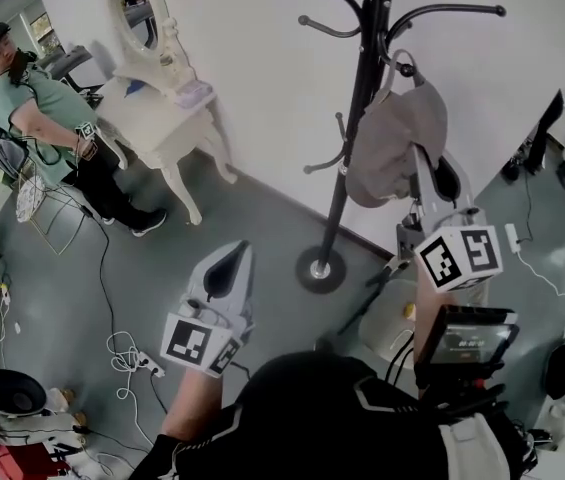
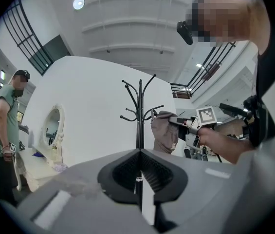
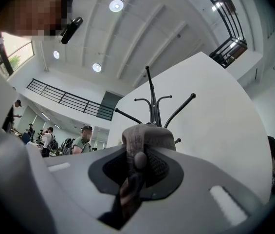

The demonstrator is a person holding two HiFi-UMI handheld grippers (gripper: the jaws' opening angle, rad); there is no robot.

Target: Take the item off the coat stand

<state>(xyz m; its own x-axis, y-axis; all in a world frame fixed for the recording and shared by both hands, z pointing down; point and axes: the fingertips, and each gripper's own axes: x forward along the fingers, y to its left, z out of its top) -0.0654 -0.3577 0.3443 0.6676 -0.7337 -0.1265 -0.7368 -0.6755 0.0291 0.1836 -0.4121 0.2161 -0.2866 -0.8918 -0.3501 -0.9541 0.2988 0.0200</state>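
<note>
**Cap pinched on the stand, not yet lifted free**

Cap [image 1: 394, 143]: a soft grey-brown cloth cap is seen hanging at 3 o'clock of the black coat stand [image 1: 362, 98], just beside the pole and well above the floor. Its back strap [image 1: 409, 68] appears to be looped over a short hook [image 1: 392, 60] at 12 o'clock of the crown, so it is judged not to be off yet.

The cap is gripped by the right gripper [image 1: 424, 173], which reaches it from 5 o'clock. In the right gripper view the jaws are nearly closed on a bunched fold of the cloth, with the cap's top button showing between them. The left gripper [image 1: 234, 258] is held low, at 8 o'clock of the stand's round foot [image 1: 320, 268] and well apart from the cap; its jaws are pressed together with nothing between them.

The cap is judged to be light and limp. The crown would crumple under the pads and could slide if only a thin fold is taken, whereas the peak should be stiffer. A hold on thick cloth near the button or on the peak's edge is thought safest. Because the strap is hooked, the cap would probably have to be raised toward 12 o'clock before being drawn away, or the light stand could be tugged.

A white dressing table [image 1: 157, 118] with an oval mirror [image 1: 142, 13] stands at 10 o'clock of the foot, and a person [image 1: 47, 118] sits at 9 o'clock.
</note>
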